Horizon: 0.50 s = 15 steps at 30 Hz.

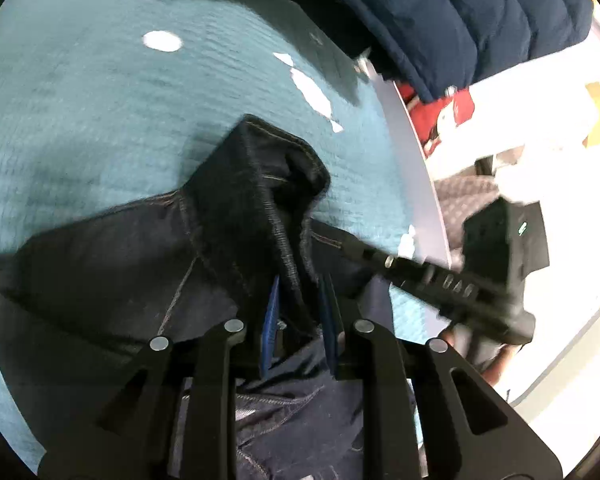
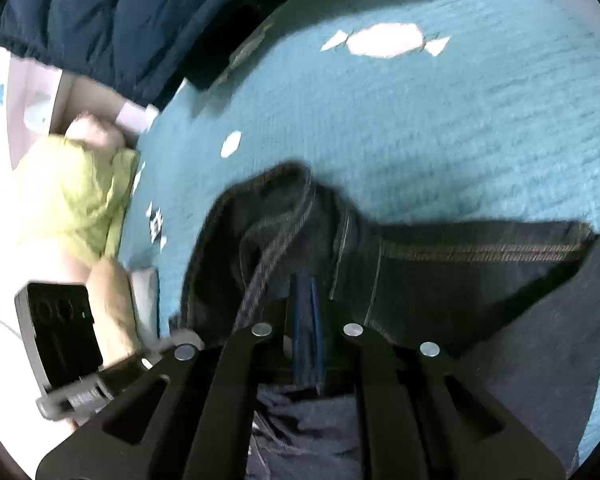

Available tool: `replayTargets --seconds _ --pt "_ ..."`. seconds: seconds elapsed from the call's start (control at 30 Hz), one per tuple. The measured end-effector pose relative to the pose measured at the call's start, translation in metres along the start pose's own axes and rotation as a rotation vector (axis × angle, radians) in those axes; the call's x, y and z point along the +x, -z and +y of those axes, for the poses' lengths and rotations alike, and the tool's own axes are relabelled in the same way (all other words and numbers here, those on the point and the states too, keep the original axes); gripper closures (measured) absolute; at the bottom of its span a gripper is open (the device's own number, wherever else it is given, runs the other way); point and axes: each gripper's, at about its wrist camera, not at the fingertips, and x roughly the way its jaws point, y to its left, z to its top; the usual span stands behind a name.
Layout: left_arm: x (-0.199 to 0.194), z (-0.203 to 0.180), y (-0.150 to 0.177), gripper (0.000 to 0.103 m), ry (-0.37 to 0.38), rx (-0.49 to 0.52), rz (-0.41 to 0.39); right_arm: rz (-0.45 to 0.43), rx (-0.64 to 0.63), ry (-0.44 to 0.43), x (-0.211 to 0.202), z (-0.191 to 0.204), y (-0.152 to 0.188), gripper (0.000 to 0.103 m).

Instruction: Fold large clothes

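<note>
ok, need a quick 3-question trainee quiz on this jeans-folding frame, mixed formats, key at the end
1. True or false: the left gripper is shut on a fold of the dark jeans.
2. Multiple choice: what covers the table under the jeans? A) bare wood B) teal textured cloth C) red plastic sheet
3. Fill in: at the far edge of the table lies a quilted ____ jacket.

Key
1. True; the right gripper is shut on the denim too, near a stitched seam.
2. B
3. navy
</note>
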Motion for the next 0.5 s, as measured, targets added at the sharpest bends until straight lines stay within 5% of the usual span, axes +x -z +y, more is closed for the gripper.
replayTargets --seconds 0.13,0.27,0.37,0.43,0.5 --pt "-0.002 0.042 0.007 0.085 -0.003 -0.158 -0.014 0.032 0.034 -0.019 0.022 -0.004 0.017 0.099" --pt "-0.029 0.049 0.013 0.085 0.032 -0.143 -0.087 0.035 0.023 -0.043 0.043 0.005 0.013 0.099" --pt "-0.041 0.068 0.010 0.085 0.020 -0.222 -0.135 0.091 0.013 0.017 0.076 0.008 0.012 0.099" --pt "-0.032 0.079 0.005 0.085 -0.025 -0.243 -0.106 0.076 -0.016 0.041 0.082 0.009 0.012 0.102" --pt "-0.015 0.080 0.002 0.085 -0.060 -0.225 -0.038 0.079 0.072 -0.034 0.076 -0.004 0.012 0.102"
